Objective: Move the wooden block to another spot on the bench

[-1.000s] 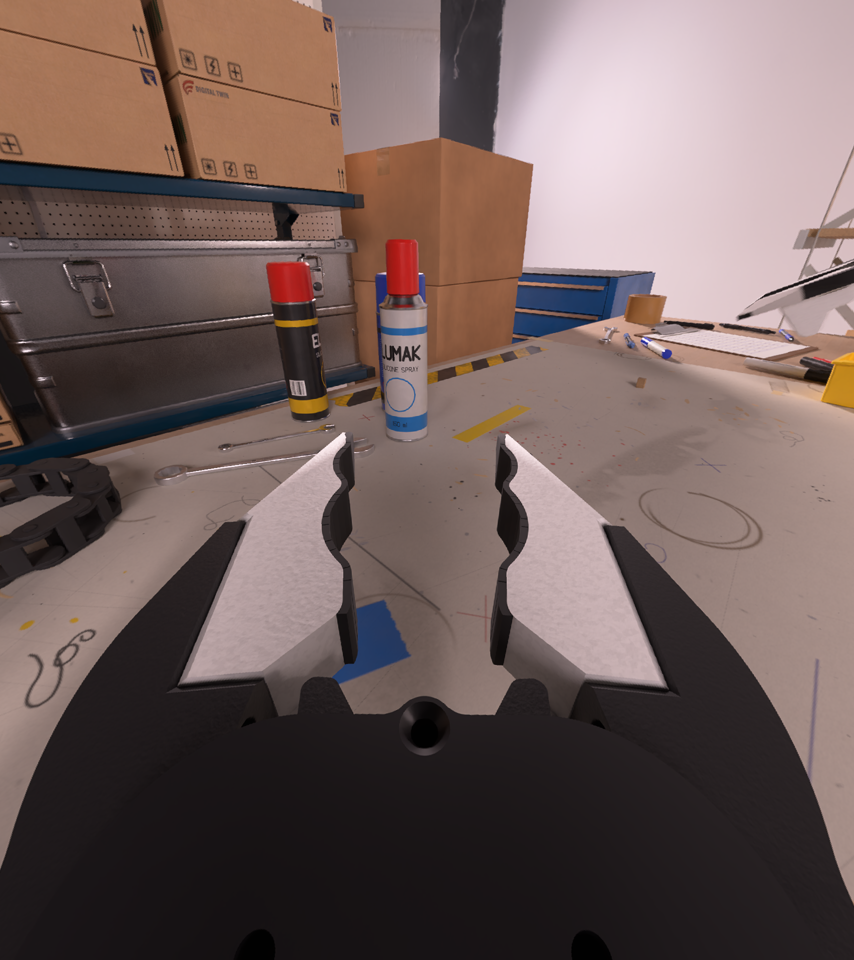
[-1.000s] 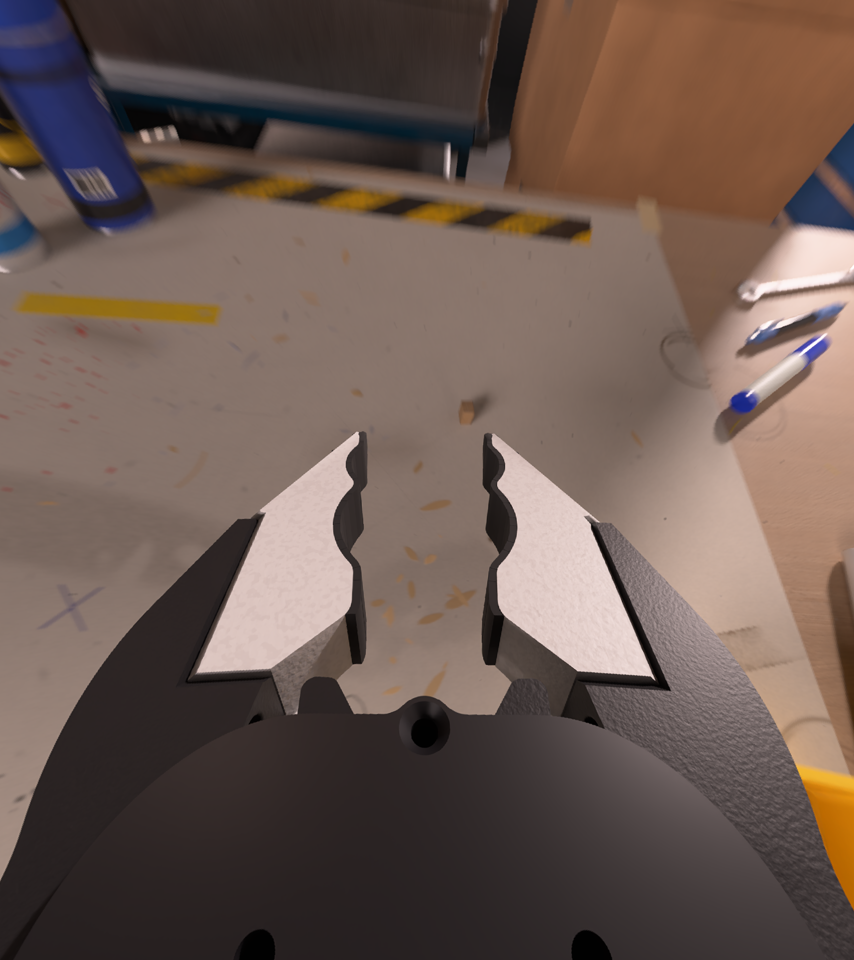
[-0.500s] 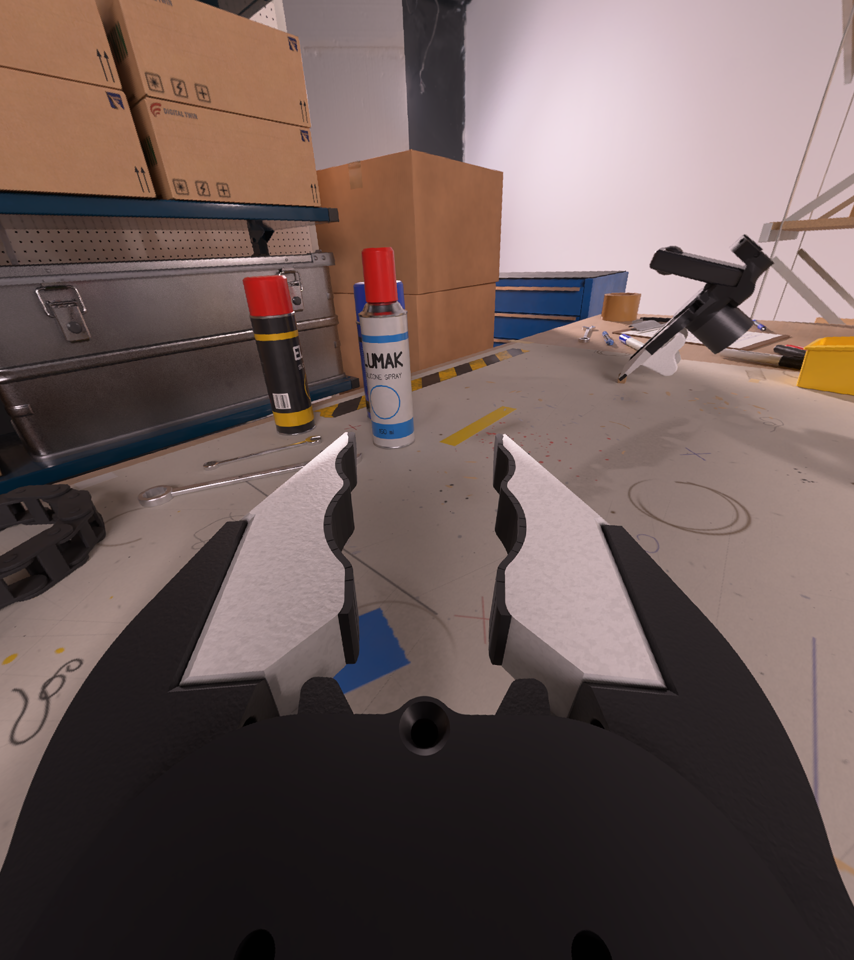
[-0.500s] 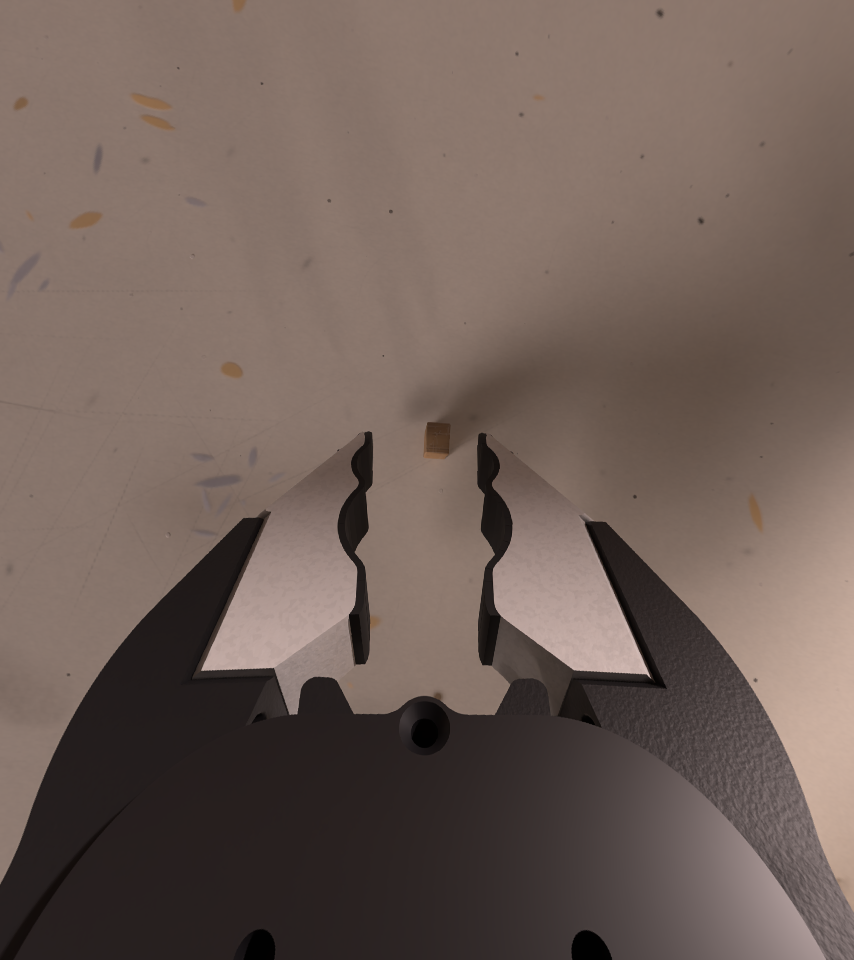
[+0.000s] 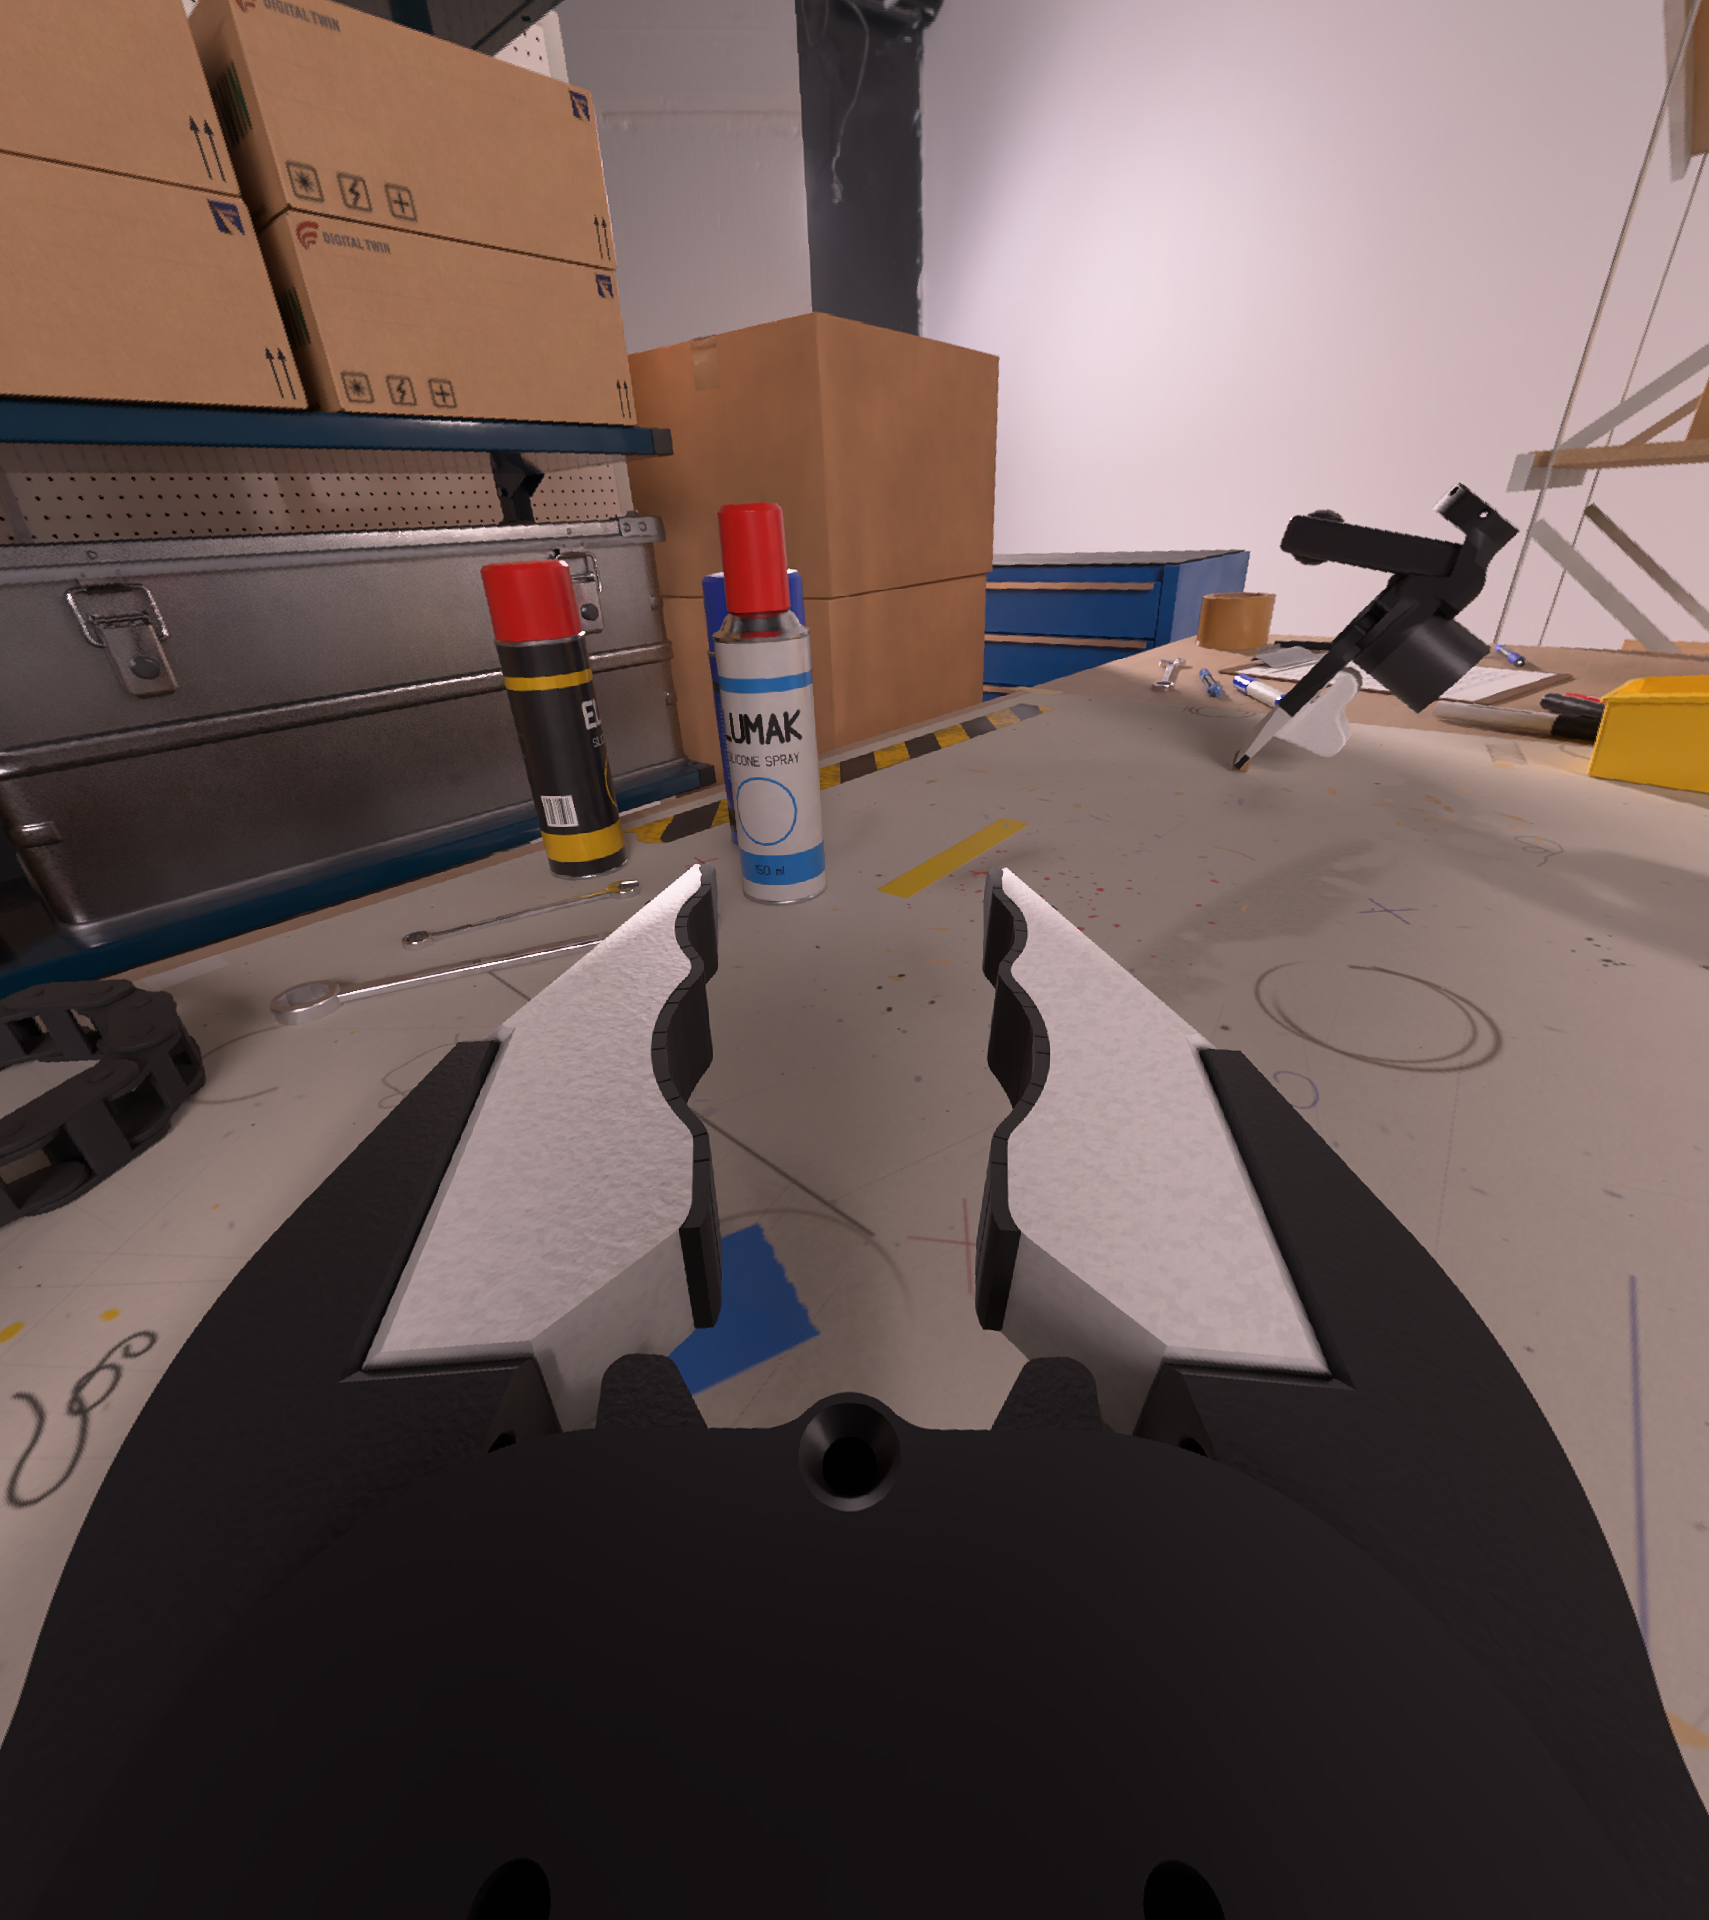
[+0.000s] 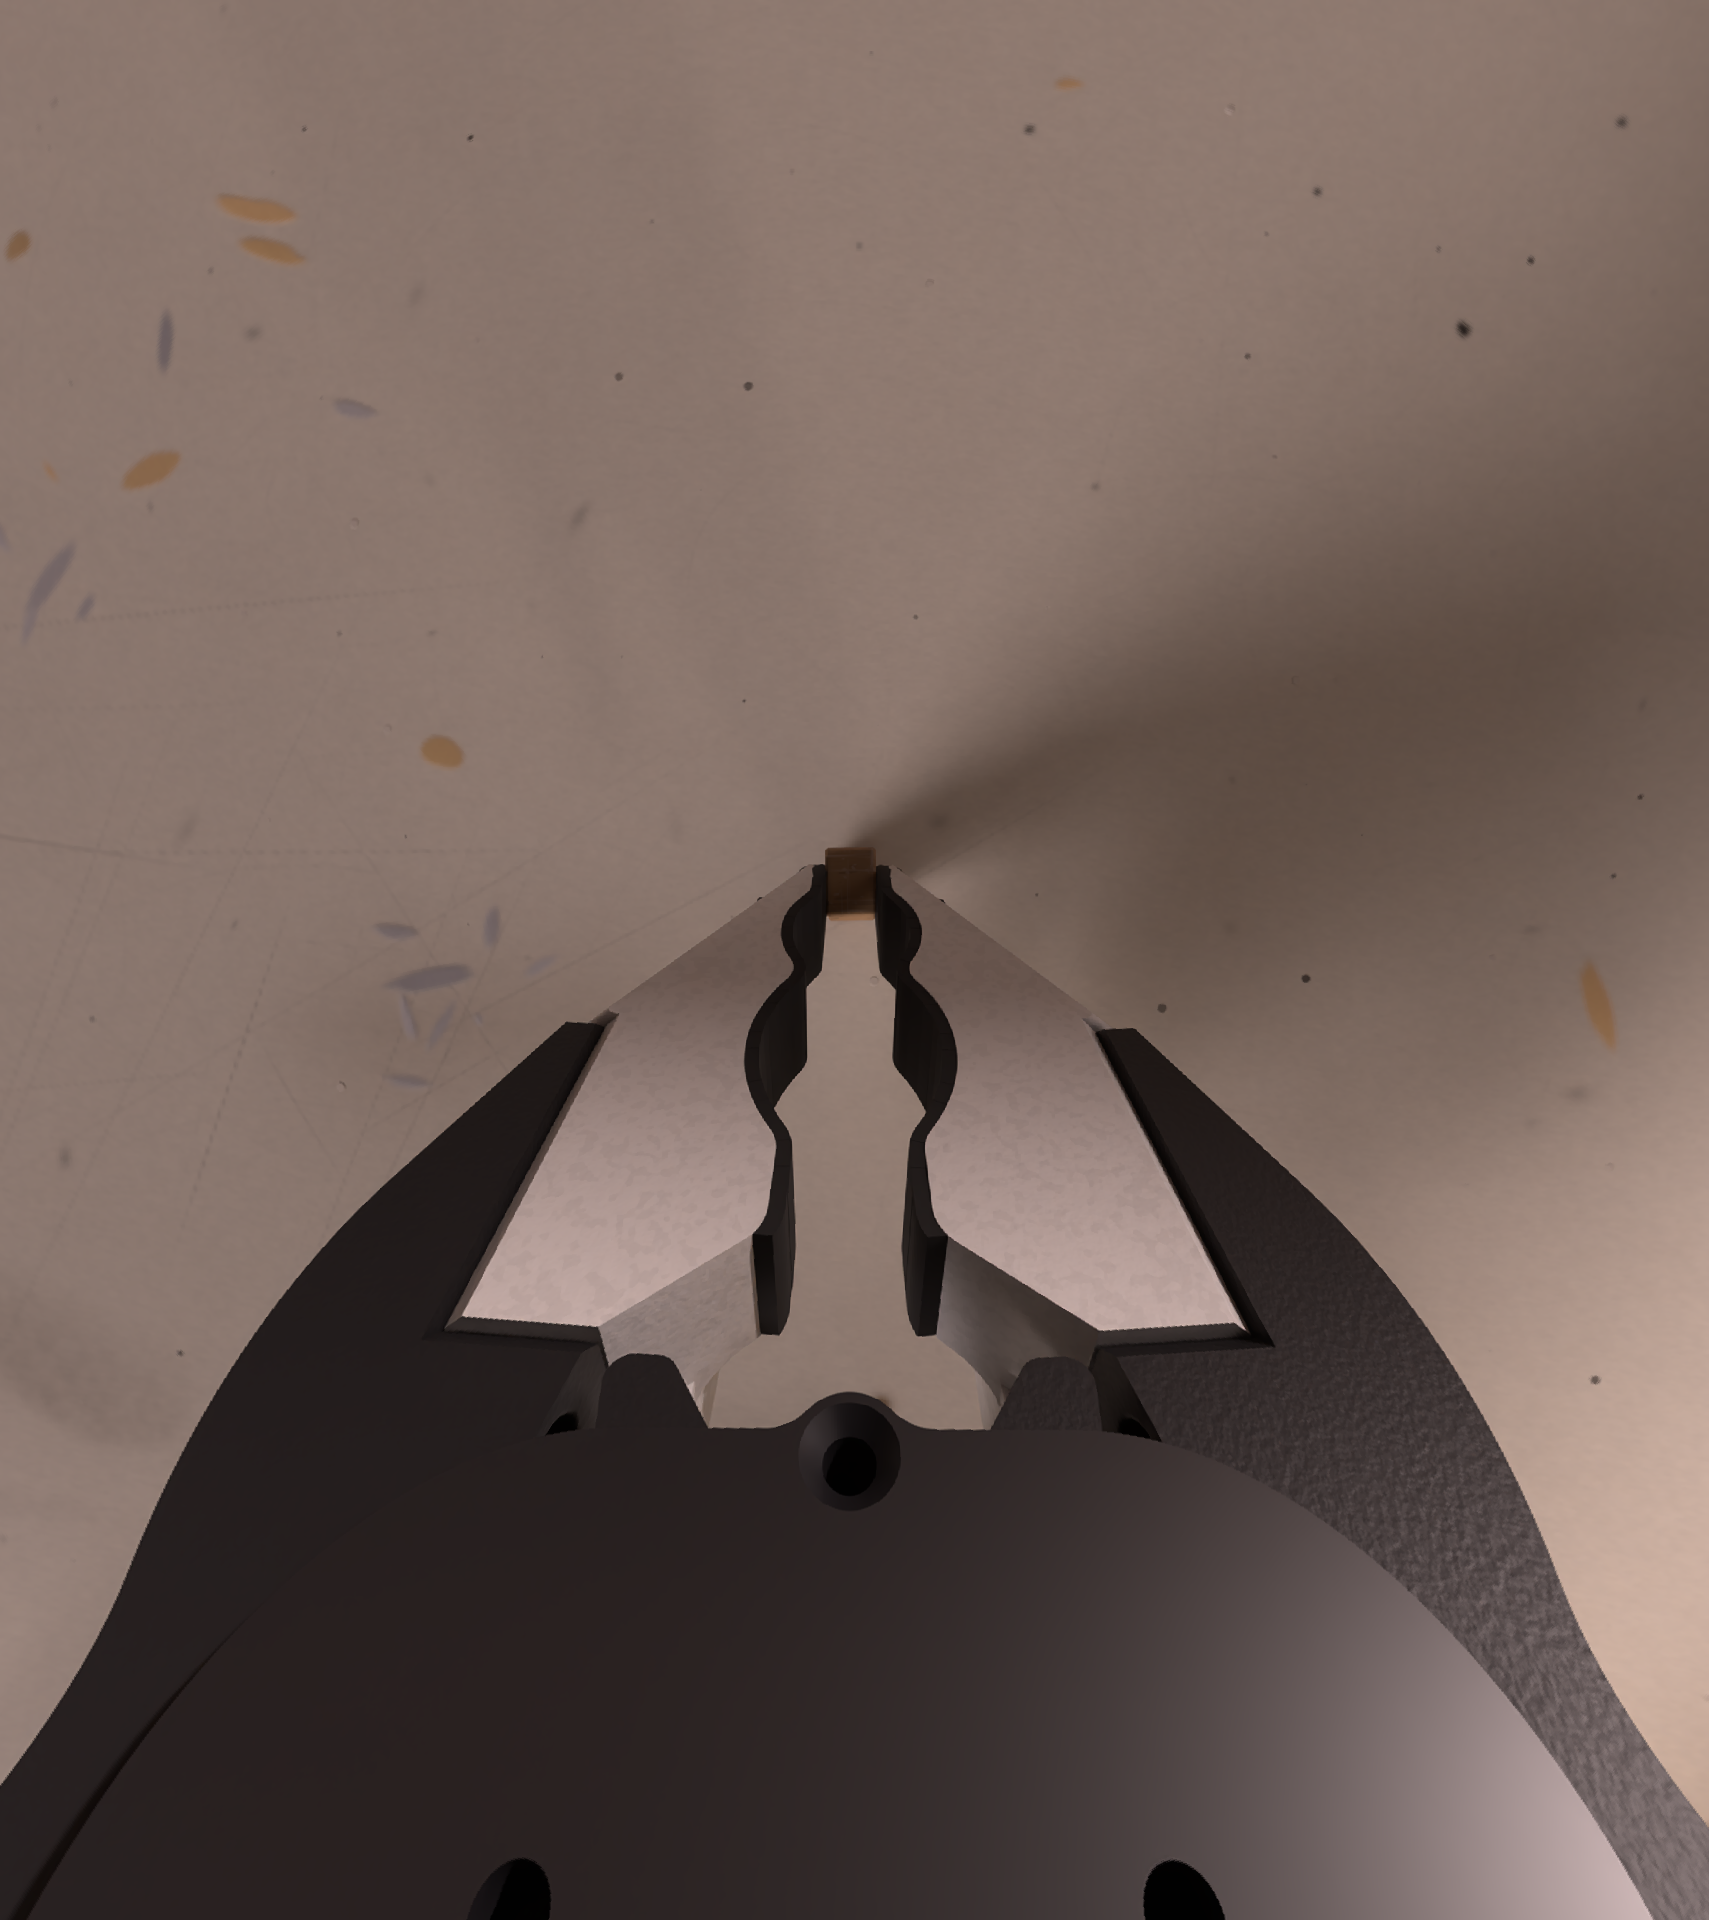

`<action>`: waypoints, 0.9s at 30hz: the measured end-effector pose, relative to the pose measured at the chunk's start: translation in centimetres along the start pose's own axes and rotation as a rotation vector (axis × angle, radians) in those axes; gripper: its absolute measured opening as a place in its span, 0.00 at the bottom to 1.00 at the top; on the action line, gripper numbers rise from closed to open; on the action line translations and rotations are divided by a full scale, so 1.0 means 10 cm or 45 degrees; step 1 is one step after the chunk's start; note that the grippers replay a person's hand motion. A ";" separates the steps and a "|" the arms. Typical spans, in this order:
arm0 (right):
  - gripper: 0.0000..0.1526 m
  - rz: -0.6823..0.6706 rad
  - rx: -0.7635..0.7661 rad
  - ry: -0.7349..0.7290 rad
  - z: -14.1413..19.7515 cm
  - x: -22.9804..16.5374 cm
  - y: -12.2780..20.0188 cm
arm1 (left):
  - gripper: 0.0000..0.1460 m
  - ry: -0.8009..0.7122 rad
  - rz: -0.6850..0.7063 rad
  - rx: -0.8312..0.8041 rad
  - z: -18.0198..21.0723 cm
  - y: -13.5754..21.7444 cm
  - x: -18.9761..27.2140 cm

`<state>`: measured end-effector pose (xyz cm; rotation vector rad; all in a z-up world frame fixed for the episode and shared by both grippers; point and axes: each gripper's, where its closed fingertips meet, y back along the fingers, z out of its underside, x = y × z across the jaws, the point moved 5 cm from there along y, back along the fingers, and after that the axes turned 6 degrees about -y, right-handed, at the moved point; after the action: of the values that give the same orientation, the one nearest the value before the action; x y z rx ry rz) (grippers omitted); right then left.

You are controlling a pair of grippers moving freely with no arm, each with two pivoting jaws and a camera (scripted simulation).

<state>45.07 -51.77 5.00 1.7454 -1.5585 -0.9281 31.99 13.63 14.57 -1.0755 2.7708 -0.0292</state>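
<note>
The wooden block [image 6: 849, 883] is a tiny tan cube on the grey bench [image 6: 933, 416]. In the right wrist view my right gripper [image 6: 849, 885] points steeply down at the bench, and its fingertips are shut on the block's two sides. In the left wrist view the right gripper [image 5: 1245, 758] shows far off at the back right, tips down on the bench; the block is too small to make out there. My left gripper [image 5: 850, 894] is open and empty, low over the bench.
Two red-capped spray cans [image 5: 559, 727] [image 5: 765, 717] stand ahead of the left gripper, with wrenches [image 5: 434, 977] and a black cable chain [image 5: 29, 1112] to the left. A metal case [image 5: 289, 707] and cardboard boxes [image 5: 808, 468] line the back. A yellow bin [image 5: 1707, 732] sits far right.
My right gripper came down over the block and closed its fingers on it. The left gripper has barely moved.
</note>
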 end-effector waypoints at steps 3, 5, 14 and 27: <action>0.06 0.030 0.037 0.113 0.01 -0.03 0.06 | 0.35 -0.013 -0.005 -0.008 0.00 0.00 0.00; 0.06 0.079 0.146 0.217 -0.02 -0.10 0.21 | 0.35 -0.017 -0.007 -0.013 -0.01 0.01 0.00; 0.06 0.469 0.436 0.533 0.17 -0.89 1.34 | 0.35 -0.009 0.012 -0.011 -0.03 0.01 0.03; 0.06 0.013 0.392 0.682 1.11 -2.56 1.31 | 0.35 -0.045 0.037 0.034 -0.15 0.06 0.12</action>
<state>27.03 -27.77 12.05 1.9810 -1.3912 -0.1801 30.47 13.15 15.84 -1.0193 2.7460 -0.0430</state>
